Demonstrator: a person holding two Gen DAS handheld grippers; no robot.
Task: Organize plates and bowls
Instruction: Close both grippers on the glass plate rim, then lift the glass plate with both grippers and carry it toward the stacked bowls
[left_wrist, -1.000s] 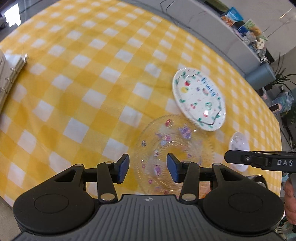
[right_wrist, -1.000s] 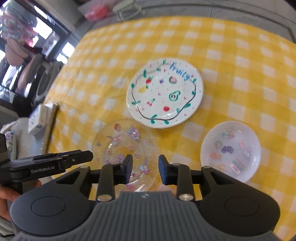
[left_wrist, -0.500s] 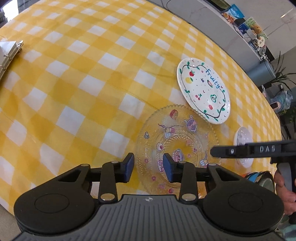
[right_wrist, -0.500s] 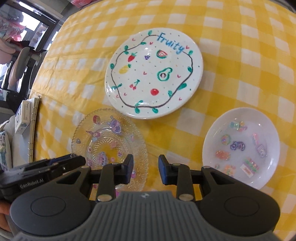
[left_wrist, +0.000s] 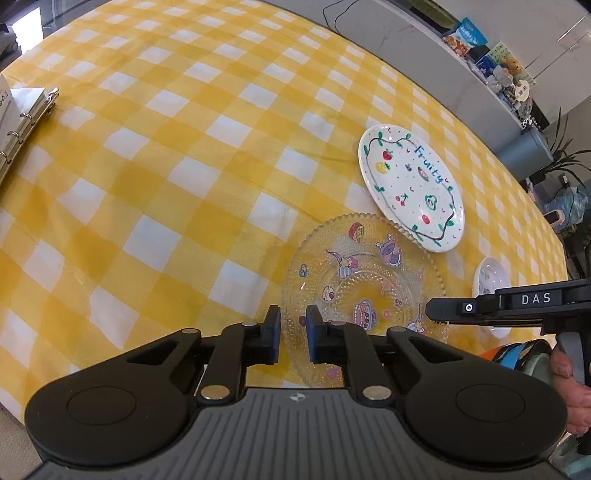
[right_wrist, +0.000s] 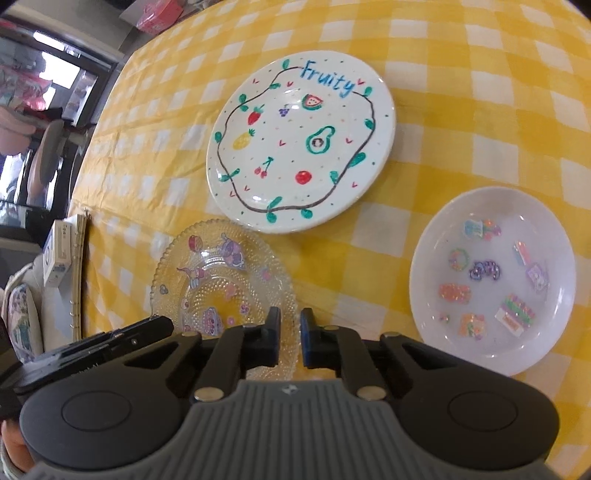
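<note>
A ring binder (left_wrist: 22, 122) lies at the far left edge of the desk (left_wrist: 177, 155), which is covered in yellow-and-white check cloth. The left tool (left_wrist: 293, 338) points steeply down at the near left rim of the clear glass plate (left_wrist: 364, 284); its jaws have just been closing and the plate's beaded edge sits between the pads, though a gap shows and I cannot tell if they press on it. The right tool (right_wrist: 290, 339) stands at the same plate's near right rim (right_wrist: 225, 280), its jaws also just closing to a narrow slot with the rim inside it; whether it grips I cannot tell. Just beyond the glass plate, edges nearly touching, lies the white "Fruity" plate (right_wrist: 301, 142). Well to the right sits the small white bowl (right_wrist: 493, 280) with stickers inside.
</note>
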